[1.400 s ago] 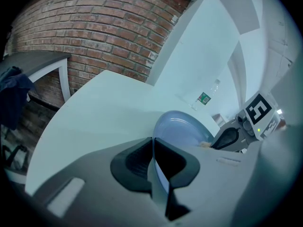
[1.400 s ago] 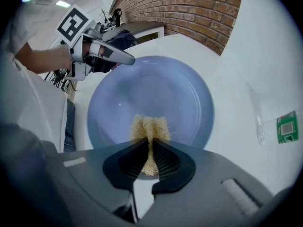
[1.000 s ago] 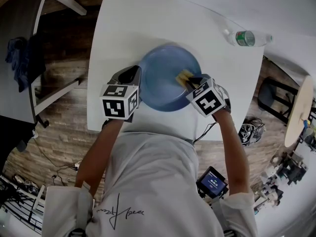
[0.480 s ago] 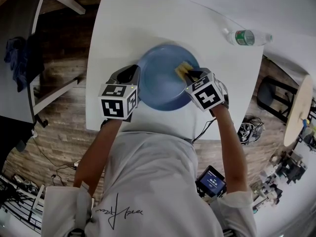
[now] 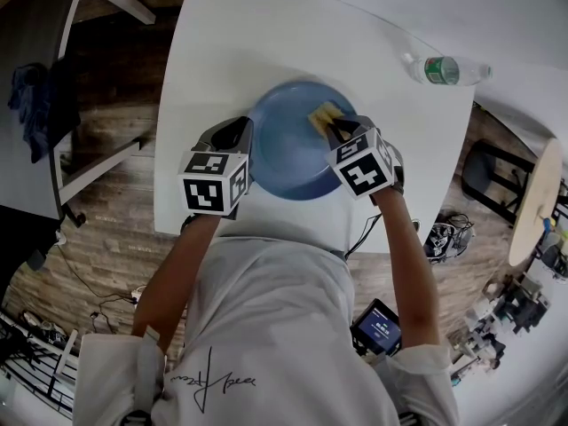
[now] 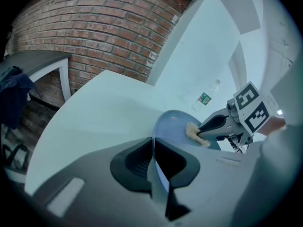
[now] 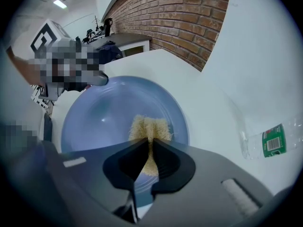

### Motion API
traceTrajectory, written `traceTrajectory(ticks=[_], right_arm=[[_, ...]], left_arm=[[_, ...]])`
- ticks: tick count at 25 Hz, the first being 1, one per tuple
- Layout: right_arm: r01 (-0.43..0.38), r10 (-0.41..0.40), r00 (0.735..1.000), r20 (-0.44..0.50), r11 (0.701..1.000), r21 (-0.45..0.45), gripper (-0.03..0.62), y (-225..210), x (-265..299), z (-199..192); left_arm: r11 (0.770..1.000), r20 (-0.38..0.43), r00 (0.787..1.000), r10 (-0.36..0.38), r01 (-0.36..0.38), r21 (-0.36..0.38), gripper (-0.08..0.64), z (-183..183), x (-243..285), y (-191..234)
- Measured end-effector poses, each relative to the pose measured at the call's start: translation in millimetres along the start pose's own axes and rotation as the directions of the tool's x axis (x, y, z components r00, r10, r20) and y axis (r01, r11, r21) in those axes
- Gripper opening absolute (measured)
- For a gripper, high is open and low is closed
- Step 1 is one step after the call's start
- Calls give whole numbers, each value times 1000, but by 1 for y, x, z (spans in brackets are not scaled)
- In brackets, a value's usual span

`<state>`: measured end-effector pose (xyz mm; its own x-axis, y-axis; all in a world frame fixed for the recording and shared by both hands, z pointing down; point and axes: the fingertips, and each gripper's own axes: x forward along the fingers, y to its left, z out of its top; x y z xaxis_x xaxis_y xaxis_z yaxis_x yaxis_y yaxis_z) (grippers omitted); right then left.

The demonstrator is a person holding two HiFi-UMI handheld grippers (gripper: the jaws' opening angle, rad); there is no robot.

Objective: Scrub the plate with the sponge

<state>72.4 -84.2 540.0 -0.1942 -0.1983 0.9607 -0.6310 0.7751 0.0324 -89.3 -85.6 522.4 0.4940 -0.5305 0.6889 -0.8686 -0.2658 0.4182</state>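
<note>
Head view | sponge point(image 5: 321, 114) half behind right gripper point(image 5: 335, 128) | likely touching plate point(image 5: 284, 153)

Our right gripper point(image 7: 150, 144) has its jaws pinched tight on the yellow sponge point(image 7: 149, 126). The sponge's frayed end sits down on the blue plate point(image 7: 104, 115), toward the dish's right side. Up at the plate's left rim we see the left gripper point(image 7: 94, 79) meeting the edge. Off right, well apart, a plastic bottle point(image 7: 269, 141) lies on the white table point(image 7: 208, 93). Behind it all is a brick wall point(image 7: 189, 18).
</note>
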Motion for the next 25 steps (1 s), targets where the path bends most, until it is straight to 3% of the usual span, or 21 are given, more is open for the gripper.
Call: traceTrajectory(ticks=[5,12,19,25], right_arm=[[-15,17,999,38,999,-44,38,8,1,11],[-37,47,998,48,980,-195,38,39,2,15],[-94,108,994,23,935,-341,38,83,-2,3],[-127,143,990,13,914,-386,38,112,0,-6]], left_arm=[[1000,3,1000,3,-3,-1,35,1,0,0],[1000,9,1000,1,-1,-6,35,1,0,1],[1000,12,1000,-3,3,-4,38,1,-1,1],[1000,10,1000,2,-2,-1,39,-4,-2,4]])
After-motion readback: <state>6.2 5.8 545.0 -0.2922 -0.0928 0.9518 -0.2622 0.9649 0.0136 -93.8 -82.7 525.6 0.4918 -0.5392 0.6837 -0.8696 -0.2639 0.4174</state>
